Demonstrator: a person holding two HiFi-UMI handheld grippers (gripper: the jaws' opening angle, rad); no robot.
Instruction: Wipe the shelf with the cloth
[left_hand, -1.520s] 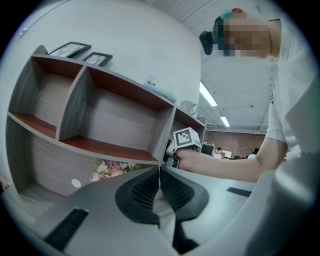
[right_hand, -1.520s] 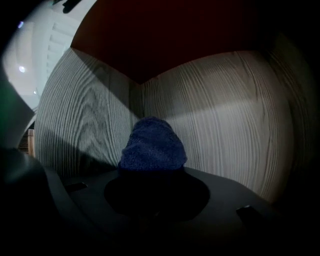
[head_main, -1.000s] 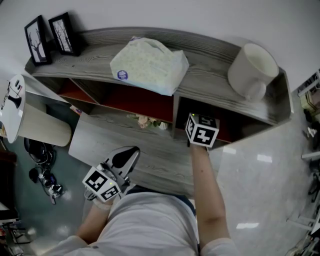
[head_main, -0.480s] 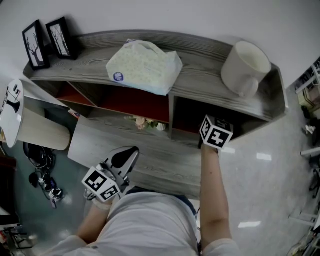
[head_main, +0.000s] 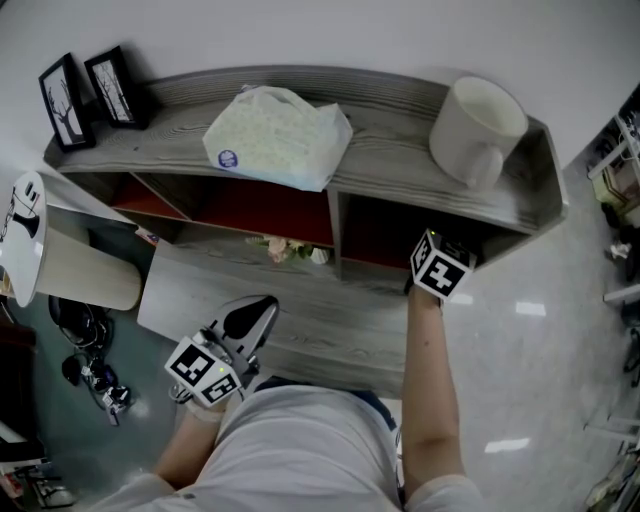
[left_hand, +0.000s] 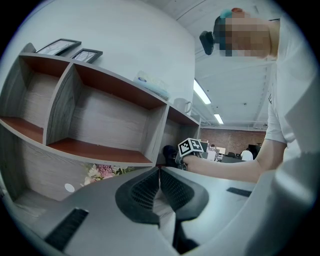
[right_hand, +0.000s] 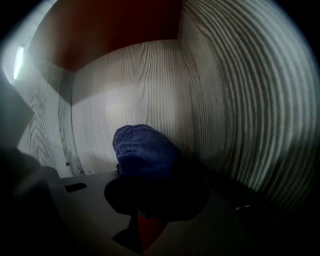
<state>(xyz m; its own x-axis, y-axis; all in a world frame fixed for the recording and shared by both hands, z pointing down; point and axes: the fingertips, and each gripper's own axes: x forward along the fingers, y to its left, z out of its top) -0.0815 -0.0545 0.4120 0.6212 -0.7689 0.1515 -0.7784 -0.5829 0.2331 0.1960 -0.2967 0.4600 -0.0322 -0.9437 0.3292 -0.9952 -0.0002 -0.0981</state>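
Head view: right arm stretched straight forward, right gripper at mouth of lower right compartment of shelf. Left gripper tucked low by torso, pointing toward shelf. On shelf top: two black frames at left, soft tissue pack mid, white mug at right. Flowers on board under middle compartment. Shelf of grey wood grain, red inside.

Left gripper view: jaws pressed together, nothing between, ribbed black pads. Open compartments bare, with red boards. Flowers low at left. Right forearm reaching into far compartment, marker cube showing.

Right gripper view: jaws clenched on cloth, blue, bunched into rounded lump, knit texture. Cloth inside dim compartment, close to wood-grain back and side walls; contact with wall unclear. Red panel above.
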